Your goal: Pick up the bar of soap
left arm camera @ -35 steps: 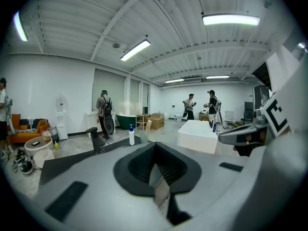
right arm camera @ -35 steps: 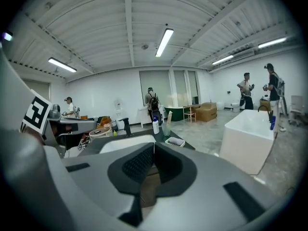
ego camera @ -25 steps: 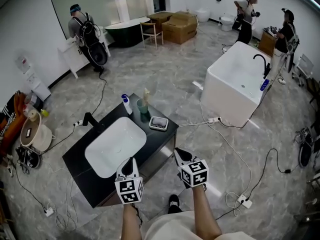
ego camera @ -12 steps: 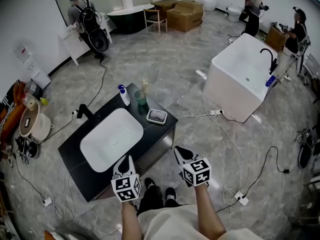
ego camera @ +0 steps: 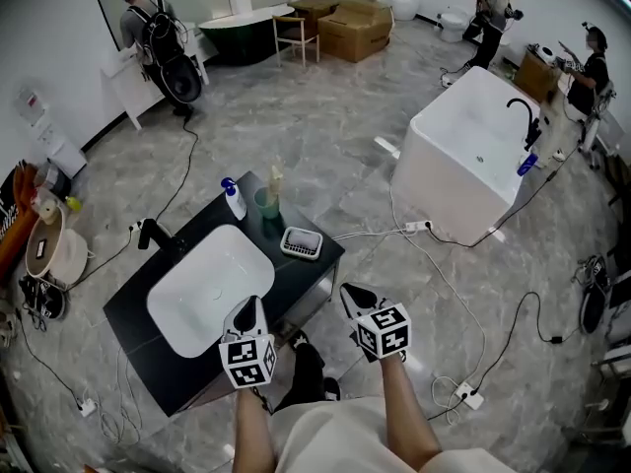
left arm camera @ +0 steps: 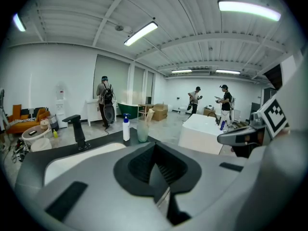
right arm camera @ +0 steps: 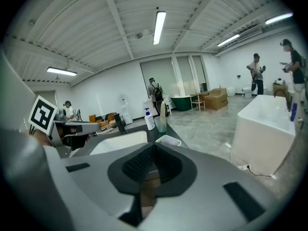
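Note:
A white soap dish [ego camera: 301, 242] with a grey inside sits at the right end of a black counter [ego camera: 314, 264]; I cannot tell the bar apart from the dish. The dish also shows in the right gripper view [right arm camera: 168, 140]. My left gripper [ego camera: 246, 310] hovers over the counter's near edge by the white basin [ego camera: 207, 289], jaws shut and empty. My right gripper [ego camera: 352, 295] hangs off the counter's right corner, near and to the right of the dish, also shut on nothing. The left gripper view [left arm camera: 155, 162] looks across the basin; the dish is hidden there.
Behind the dish stand a pump bottle [ego camera: 234, 200] and a cup [ego camera: 266, 203] with a toothbrush. A black tap [ego camera: 150, 235] rises at the counter's left. A white bathtub [ego camera: 463, 166] stands to the right, cables [ego camera: 463, 294] trail on the floor, and people work along the far walls.
Both grippers have sunk a little and come forward toward the counter, still shut. The counter has slid left and lower in the head view.

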